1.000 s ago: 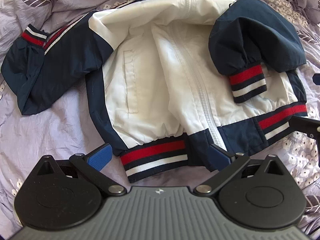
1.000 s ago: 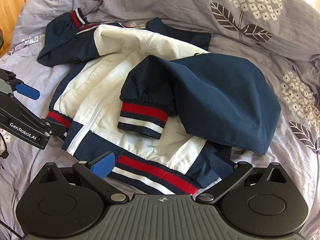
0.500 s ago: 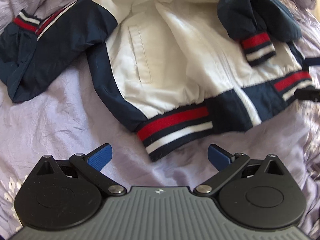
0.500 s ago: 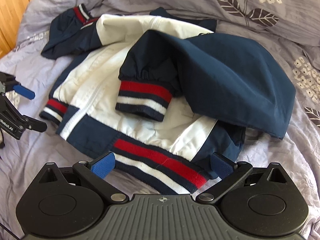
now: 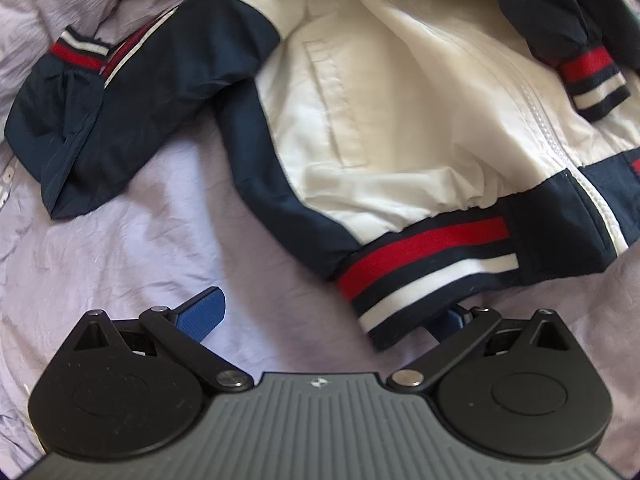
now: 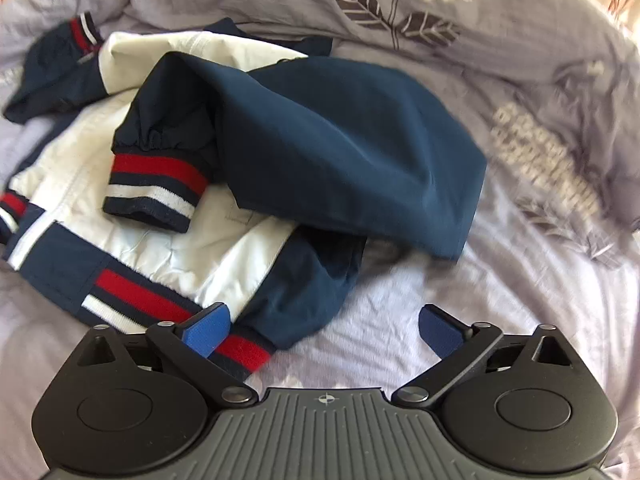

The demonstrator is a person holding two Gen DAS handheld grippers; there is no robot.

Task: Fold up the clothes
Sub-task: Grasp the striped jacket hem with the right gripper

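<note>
A small navy and white jacket (image 5: 384, 128) lies front-up on a lilac bedsheet (image 5: 132, 256) printed with leaves and flowers; nothing here holds or contains anything else. In the left wrist view, the left gripper (image 5: 332, 316) points steeply down at the jacket's near hem, a ribbed band (image 5: 428, 256) striped red, navy and white. Its jaws are spread wide and grasp nothing: the left blue pad (image 5: 202, 312) sits over bare sheet, while the right pad is mostly hidden under the band's corner, and contact cannot be told. One sleeve (image 5: 104, 120) lies spread out to the left on the sheet; the other sleeve (image 6: 320, 148) is folded across the white chest, its striped cuff (image 6: 154, 186) resting on the front. In the right wrist view, the right gripper (image 6: 324, 328) hovers at the hem's other corner, jaws wide apart though just narrowed a little, with nothing pressed between them: the left pad (image 6: 208, 328) overlaps the hem band, the right pad (image 6: 440, 330) sits over open sheet. Bare sheet lies open to either side of the jacket, and a rumpled quilt (image 6: 400, 12) rises beyond the collar.
</note>
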